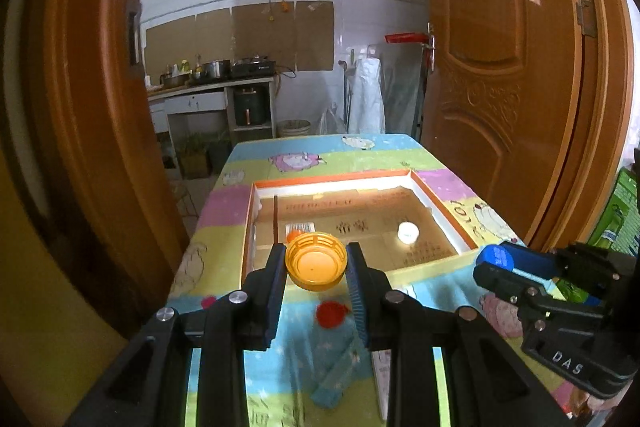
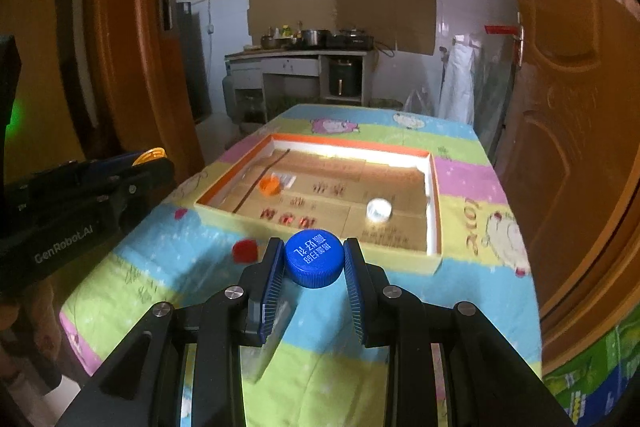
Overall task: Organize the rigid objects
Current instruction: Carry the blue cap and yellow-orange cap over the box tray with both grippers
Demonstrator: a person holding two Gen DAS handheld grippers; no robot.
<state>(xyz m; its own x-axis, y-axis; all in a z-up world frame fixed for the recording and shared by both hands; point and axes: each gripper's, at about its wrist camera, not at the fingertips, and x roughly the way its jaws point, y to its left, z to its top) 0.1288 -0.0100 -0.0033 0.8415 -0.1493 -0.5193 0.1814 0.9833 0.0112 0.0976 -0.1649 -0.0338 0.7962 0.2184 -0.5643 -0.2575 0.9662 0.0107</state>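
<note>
left gripper (image 1: 316, 261) fingers pinch yellow cap (image 1: 316, 261); right gripper (image 2: 314, 263) fingers pinch blue cap (image 2: 314, 258). both above tabletop (image 2: 460, 299), near box (image 2: 434, 203). carry level, drop inside box gently.

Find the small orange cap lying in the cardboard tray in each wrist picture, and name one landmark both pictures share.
Left wrist view: small orange cap lies in the tray's near left, partly hidden behind the held yellow cap.
Right wrist view: small orange cap sits left of centre, inside the tray.
Shared landmark: white cap.
</note>
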